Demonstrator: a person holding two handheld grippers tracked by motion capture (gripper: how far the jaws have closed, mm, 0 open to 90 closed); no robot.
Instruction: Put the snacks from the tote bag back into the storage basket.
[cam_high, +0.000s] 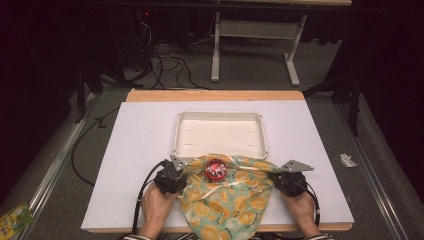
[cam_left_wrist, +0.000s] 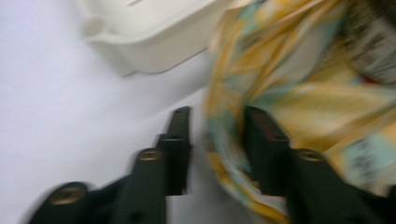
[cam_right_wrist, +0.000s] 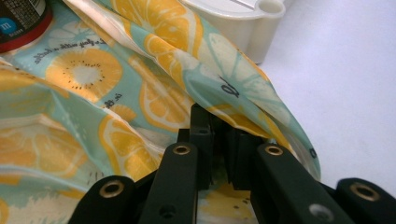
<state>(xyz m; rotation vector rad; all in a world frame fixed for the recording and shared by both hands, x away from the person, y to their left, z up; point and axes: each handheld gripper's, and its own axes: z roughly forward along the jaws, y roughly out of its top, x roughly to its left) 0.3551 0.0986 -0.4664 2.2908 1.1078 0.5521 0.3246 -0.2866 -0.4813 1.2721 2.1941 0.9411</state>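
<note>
High view shows us the red can (cam_high: 216, 170) resting on the fruit-print cloth (cam_high: 235, 200). Our right gripper (cam_right_wrist: 219, 140) pinches the cloth's edge, while our left gripper (cam_left_wrist: 217, 135) gapes around a fold; an uneven lift could roll the can off.

Can (cam_high: 216, 170) on cloth (cam_high: 230, 197), tray (cam_high: 220, 116) behind, tongs at each side.

A white table (cam_high: 140, 150) with a wooden far edge carries a shallow white tray (cam_high: 220, 118) at centre. A citrus-print cloth (cam_high: 235, 200) lies just near of the tray, draping over the table's near edge.
</note>
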